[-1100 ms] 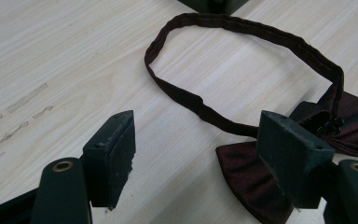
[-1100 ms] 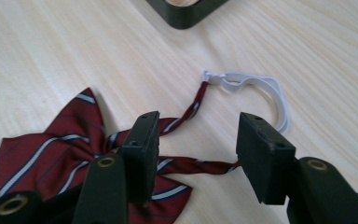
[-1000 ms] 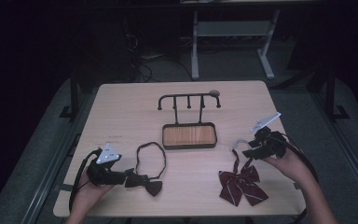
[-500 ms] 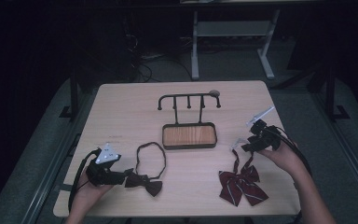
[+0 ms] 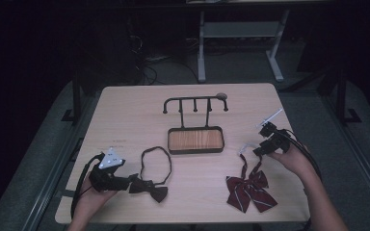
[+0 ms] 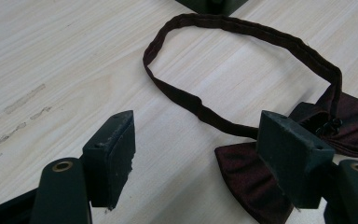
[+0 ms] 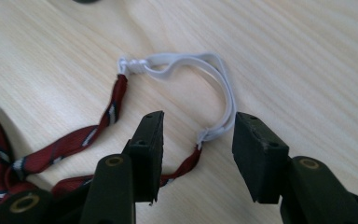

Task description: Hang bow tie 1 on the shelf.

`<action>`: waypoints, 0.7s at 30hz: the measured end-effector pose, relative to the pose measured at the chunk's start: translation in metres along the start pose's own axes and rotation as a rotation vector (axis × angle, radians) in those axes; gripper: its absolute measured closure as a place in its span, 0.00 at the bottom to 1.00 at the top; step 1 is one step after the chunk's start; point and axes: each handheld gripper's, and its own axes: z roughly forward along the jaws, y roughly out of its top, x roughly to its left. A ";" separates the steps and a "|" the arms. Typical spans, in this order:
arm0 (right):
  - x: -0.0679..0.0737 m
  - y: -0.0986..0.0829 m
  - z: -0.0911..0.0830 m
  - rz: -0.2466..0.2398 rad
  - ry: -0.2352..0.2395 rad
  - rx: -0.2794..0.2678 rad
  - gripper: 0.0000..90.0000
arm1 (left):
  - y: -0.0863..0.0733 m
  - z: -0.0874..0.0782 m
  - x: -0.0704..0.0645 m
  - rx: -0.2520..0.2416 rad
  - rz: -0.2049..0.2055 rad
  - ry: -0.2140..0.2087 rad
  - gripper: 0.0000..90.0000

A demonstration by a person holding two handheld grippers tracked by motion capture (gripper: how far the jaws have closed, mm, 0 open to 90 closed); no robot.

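Straddling white elastic (image 7: 214,79), right tongs (image 7: 196,140) parted

The left gripper (image 5: 134,182) lay low at the worktop's near left, held in the left hand (image 5: 94,192), jaws spread wide. The right gripper (image 5: 256,151), held by the right hand (image 5: 291,159), pointed leftward, jaws parted.

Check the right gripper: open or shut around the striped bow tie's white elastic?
Open. In the right gripper view the right gripper has its jaws apart, straddling the white elastic loop of the striped bow tie, not pinching it.
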 end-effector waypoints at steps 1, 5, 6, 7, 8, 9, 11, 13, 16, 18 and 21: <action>-0.001 0.000 0.001 0.000 -0.002 0.002 0.60 | 0.000 0.000 0.000 0.001 0.002 0.000 0.32; -0.003 0.000 0.005 0.008 -0.008 0.028 0.62 | 0.000 -0.001 0.000 -0.007 -0.004 -0.003 0.32; -0.003 0.000 0.007 0.020 -0.013 0.039 0.63 | 0.000 -0.001 0.000 -0.008 -0.002 -0.003 0.32; -0.003 0.000 0.007 0.020 -0.013 0.039 0.63 | 0.001 -0.001 0.000 -0.008 -0.001 -0.004 0.32; -0.004 0.000 0.008 0.023 -0.013 0.046 0.64 | 0.000 0.000 -0.001 -0.004 0.001 -0.004 0.32; -0.004 0.001 0.008 0.024 -0.012 0.048 0.64 | 0.000 0.000 0.000 -0.002 0.001 -0.004 0.32; -0.004 0.001 0.009 0.027 -0.016 0.055 0.64 | 0.000 0.000 0.000 0.000 0.003 -0.004 0.32; -0.005 0.001 0.011 0.030 -0.012 0.068 0.65 | 0.000 0.000 0.000 -0.001 -0.001 -0.004 0.32; -0.005 0.001 0.015 0.033 -0.016 0.084 0.66 | 0.000 0.000 0.000 -0.005 -0.005 -0.002 0.32; -0.005 0.001 0.017 0.031 -0.015 0.089 0.68 | 0.000 0.000 0.000 -0.004 -0.005 -0.003 0.32; -0.004 0.001 0.019 0.023 -0.026 0.094 0.73 | 0.000 0.000 0.000 -0.001 -0.001 -0.002 0.32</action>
